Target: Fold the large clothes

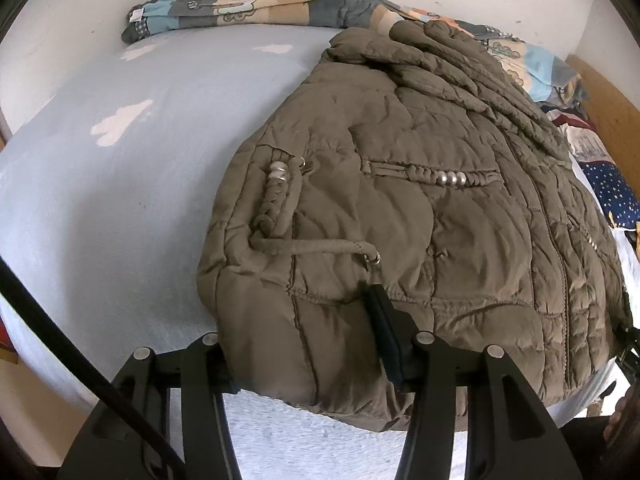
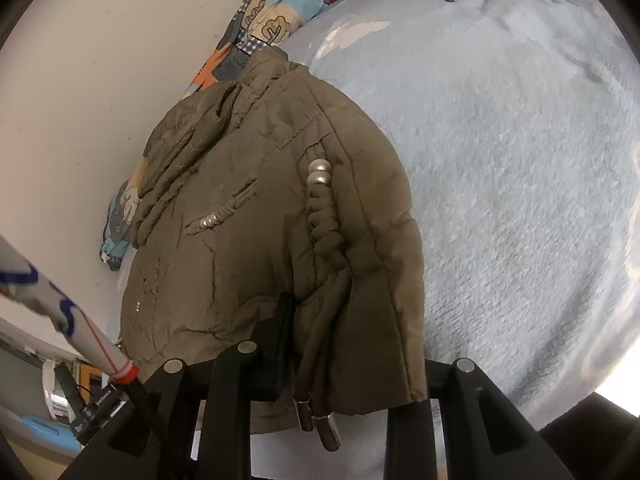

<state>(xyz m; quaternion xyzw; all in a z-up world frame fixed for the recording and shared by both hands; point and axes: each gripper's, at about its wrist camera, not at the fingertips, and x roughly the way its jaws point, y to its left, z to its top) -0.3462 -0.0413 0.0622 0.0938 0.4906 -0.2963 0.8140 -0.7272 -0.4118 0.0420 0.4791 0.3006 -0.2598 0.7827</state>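
The bed [image 1: 100,208] is the biggest thing, w/ a soft light blue cover. On it lies one big brown puffy jacket [image 1: 400,216], half folded, near the wall. One patterned blanket [image 1: 240,4] is bunched up behind it, out of the way.

Both grippers bite the jacket's near edge, prob. so it can be lifted and folded over evenly. The left gripper [image 1: 304,344] has its fingers clamped on the hem, thick fabric squeezed between them. The right gripper [image 2: 352,360] is clamped on the edge too, w/ the cords hanging through.

Small stuff: 2 braided cords [image 1: 276,204] on the jacket, 3 silver beads [image 1: 452,179] on one pocket, 2 cord tips [image 2: 320,424] dangling by the right gripper.
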